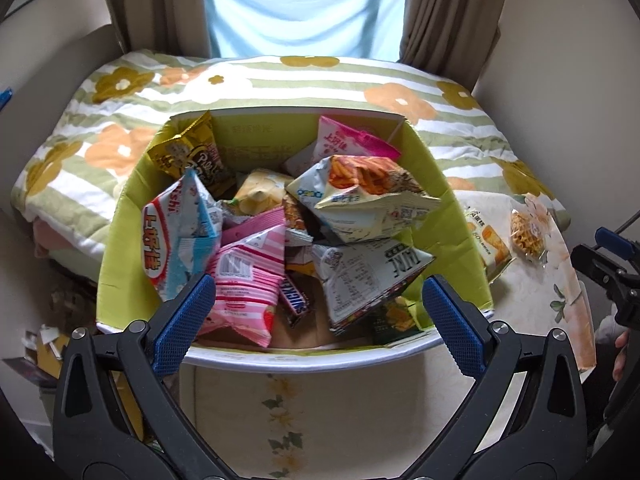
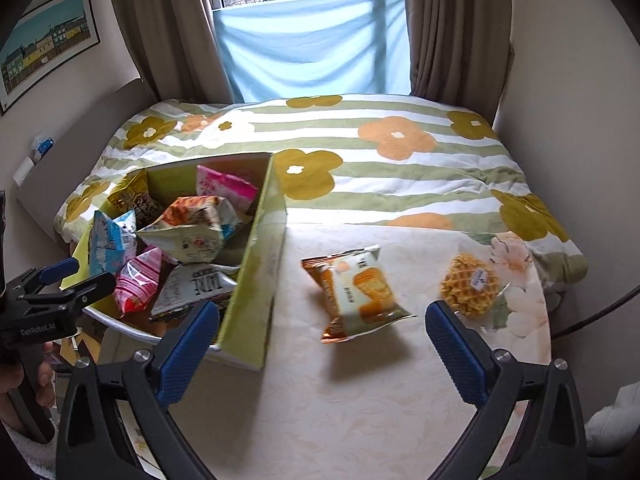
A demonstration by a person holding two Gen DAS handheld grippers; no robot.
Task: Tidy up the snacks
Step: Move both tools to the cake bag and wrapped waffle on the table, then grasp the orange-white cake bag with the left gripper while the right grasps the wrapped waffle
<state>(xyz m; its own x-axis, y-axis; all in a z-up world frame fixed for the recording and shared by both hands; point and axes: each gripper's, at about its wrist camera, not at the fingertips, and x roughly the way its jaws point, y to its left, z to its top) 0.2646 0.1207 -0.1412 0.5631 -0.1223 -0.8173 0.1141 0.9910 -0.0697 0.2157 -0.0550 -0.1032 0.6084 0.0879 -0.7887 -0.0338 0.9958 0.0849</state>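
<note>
A green cardboard box [image 1: 452,216] on the table holds several snack packets, among them a pink striped one [image 1: 248,276] and a chips bag [image 1: 372,196]. My left gripper [image 1: 316,312] is open and empty above the box's near edge. In the right wrist view the box [image 2: 260,264] stands at the left. An orange biscuit packet [image 2: 356,292] and a wrapped waffle [image 2: 470,290] lie on the table to its right. My right gripper [image 2: 322,328] is open and empty, just in front of the biscuit packet.
The table [image 2: 320,400] has a pale floral cloth. Behind it is a bed with a striped flowered quilt [image 2: 360,152], then curtains and a window. Clutter lies on the floor at the left [image 1: 44,344].
</note>
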